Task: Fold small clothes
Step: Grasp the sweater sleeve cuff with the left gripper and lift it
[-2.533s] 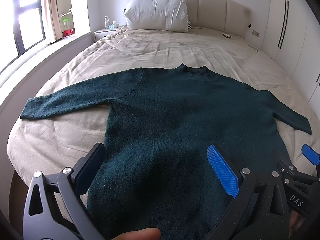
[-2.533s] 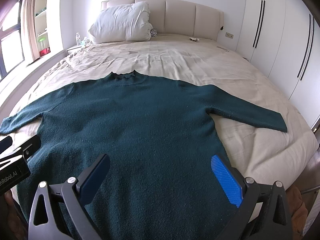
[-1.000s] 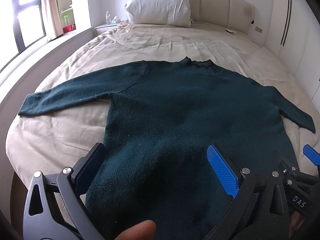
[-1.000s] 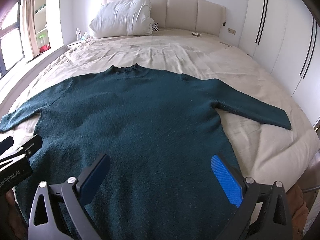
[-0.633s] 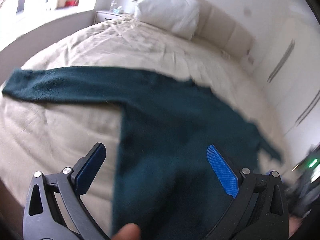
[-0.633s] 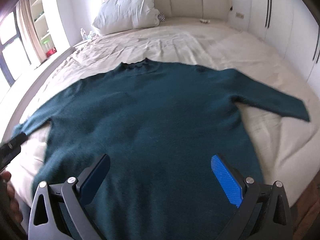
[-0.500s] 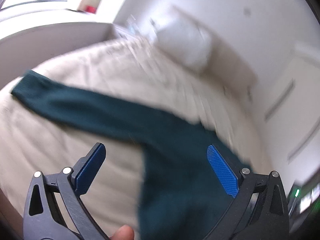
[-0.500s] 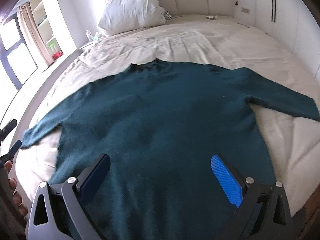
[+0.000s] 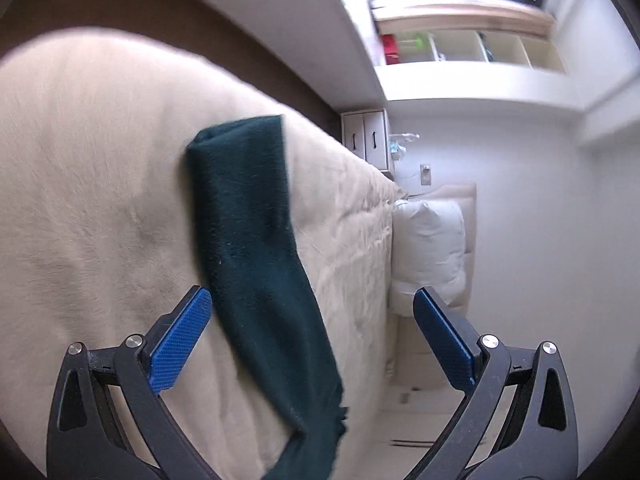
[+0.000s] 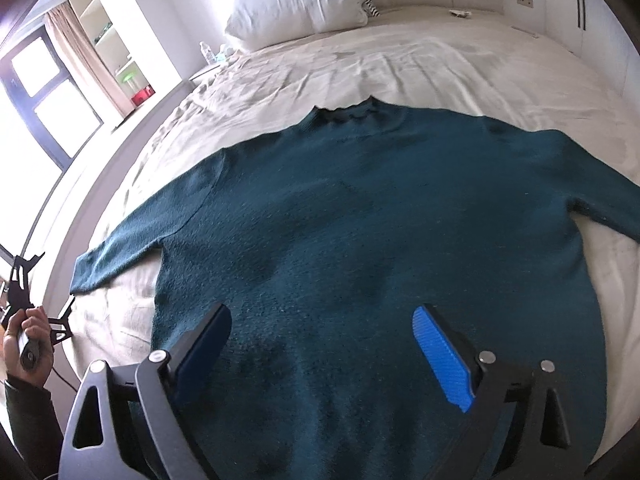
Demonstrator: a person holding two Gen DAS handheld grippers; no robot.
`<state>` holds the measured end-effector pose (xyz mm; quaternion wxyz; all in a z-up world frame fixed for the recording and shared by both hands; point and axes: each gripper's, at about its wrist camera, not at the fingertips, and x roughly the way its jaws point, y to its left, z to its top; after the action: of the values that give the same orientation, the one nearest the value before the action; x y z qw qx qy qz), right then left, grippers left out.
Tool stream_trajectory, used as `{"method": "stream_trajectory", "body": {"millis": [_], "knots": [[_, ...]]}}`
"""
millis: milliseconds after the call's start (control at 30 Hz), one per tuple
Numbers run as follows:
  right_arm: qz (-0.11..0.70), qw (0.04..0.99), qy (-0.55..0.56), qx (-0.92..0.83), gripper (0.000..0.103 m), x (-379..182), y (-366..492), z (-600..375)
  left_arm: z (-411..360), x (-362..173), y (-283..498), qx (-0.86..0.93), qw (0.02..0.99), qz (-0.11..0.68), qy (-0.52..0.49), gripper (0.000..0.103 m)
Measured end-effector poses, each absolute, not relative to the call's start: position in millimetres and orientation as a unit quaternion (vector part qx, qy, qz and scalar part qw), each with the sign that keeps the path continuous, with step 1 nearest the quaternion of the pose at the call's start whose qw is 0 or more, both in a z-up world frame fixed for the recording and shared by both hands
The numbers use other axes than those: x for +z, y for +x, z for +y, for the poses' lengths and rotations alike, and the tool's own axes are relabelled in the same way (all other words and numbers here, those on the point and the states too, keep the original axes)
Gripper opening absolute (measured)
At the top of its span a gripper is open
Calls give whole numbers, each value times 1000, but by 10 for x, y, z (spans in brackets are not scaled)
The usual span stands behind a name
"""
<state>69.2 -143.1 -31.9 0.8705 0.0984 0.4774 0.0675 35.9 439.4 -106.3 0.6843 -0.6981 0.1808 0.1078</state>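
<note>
Sweater (image 10: 360, 240) flat on bed — under right gripper (image 10: 320, 340), untouched.

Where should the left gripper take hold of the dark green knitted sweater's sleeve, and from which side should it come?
Probably at the cuff end of the dark green knitted sweater's sleeve, approaching from the outer edge of the beige bed. The sleeve lies flat and straight, its end near that edge, so one finger could slide under it. The left gripper is open, the sleeve lying between its fingers, ungripped.
</note>
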Motion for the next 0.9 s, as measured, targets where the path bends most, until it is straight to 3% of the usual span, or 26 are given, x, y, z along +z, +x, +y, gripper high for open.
{"method": "stream_trajectory", "body": {"millis": [400,467,633,667,767,900], "knots": [[490,863,94,78,92,-447,776,-1328,4456,-1369,669,134,651,152,-731,97],[490,863,95,78,91,-455,781,-1338,4494,-1372,710,137,656,147,-728,89],[488,864,92,83,86,-481,785,-1357,4585,-1405,844,154,665,167,-712,30],[489,863,93,83,82,-491,788,-1374,4549,-1381,898,160,670,175,-704,29],[492,862,93,83,74,-516,808,-1420,4446,-1147,1041,177,724,211,-632,10],[489,863,96,88,69,-526,844,-1507,3985,-673,1445,159,810,266,-498,7]]}}
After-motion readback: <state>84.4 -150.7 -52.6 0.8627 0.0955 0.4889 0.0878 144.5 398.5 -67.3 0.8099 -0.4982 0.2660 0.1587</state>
